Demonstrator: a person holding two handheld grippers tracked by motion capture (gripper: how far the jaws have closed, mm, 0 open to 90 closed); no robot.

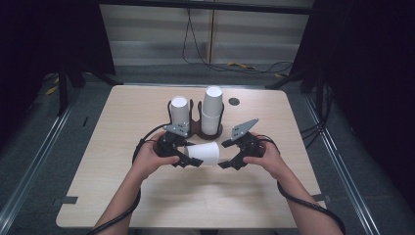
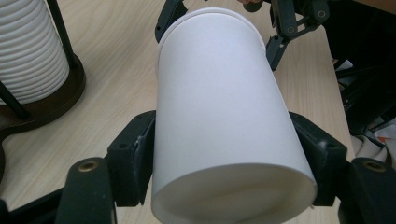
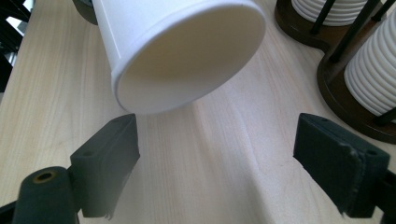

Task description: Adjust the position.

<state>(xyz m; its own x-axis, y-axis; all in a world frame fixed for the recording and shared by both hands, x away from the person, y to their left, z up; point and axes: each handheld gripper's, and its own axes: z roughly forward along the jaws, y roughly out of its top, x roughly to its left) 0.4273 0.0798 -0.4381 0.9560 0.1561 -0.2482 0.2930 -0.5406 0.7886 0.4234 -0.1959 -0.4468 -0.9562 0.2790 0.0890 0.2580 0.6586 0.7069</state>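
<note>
High view shows the left tongs (image 1: 188, 159) clamping the sideways paper cup (image 1: 204, 152) above the desk (image 1: 147, 196), so the wide-open right tongs (image 1: 230, 159) should approach its rim squarely, closing gently.

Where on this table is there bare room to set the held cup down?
Bare table lies between the forearms up to the near edge, and along both side edges. Crowded: the back centre, where the cup holder stands, and around the paper cup held by the left gripper, facing the right gripper.
</note>
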